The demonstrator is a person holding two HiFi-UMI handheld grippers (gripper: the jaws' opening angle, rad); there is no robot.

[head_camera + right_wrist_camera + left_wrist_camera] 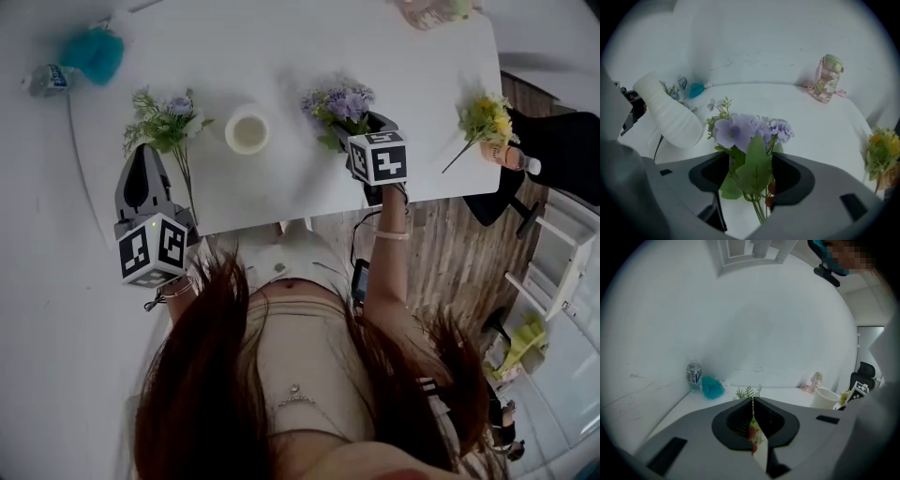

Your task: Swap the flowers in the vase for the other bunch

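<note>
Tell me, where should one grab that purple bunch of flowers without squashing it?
By the thin green stems under the leaves of the purple bunch, closing across them from the side. The blooms and broad leaf are wide and soft, while the stems sit gathered together. The open right tool stands around the leaves and stems.

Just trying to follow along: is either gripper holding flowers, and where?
The left gripper is shut on the green bunch, apparently on its stem just below the leaves. The right gripper stands open around the purple bunch, gripping nothing.
</note>
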